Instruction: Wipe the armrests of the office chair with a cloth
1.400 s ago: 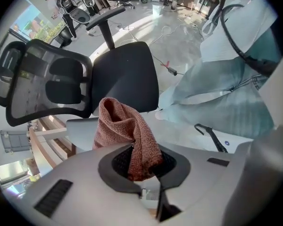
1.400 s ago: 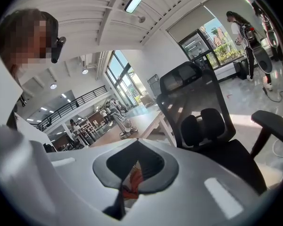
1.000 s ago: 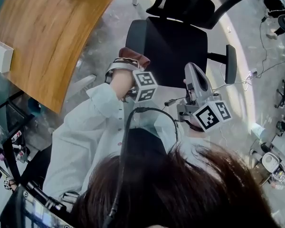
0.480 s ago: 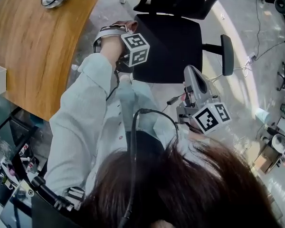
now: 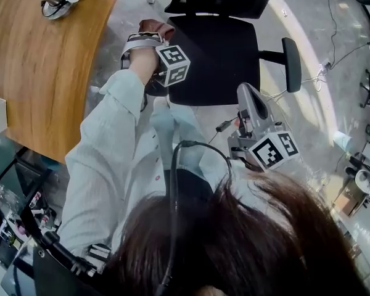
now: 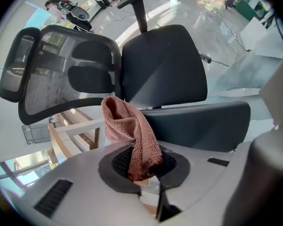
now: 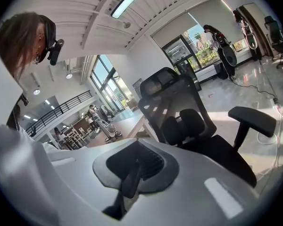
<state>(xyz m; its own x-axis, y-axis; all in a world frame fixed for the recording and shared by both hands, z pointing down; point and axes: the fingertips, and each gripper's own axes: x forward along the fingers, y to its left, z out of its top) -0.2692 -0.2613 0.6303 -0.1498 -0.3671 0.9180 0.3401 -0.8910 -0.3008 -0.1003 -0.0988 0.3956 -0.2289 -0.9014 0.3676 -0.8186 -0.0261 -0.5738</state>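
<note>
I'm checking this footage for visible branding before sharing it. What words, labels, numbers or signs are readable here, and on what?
No readable text anywhere.
The cube on the left gripper and the cube on the right gripper carry only black-and-white square patterns, no letters or digits.
The office chair, cloth and wooden desk show no print.
The floor clutter at the right edge is too small to read.

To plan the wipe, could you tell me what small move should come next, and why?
Probably ease the left gripper toward the near armrest so the cloth meets it: the cloth is clamped and stands beside the pad, apparently not touching it.
</note>
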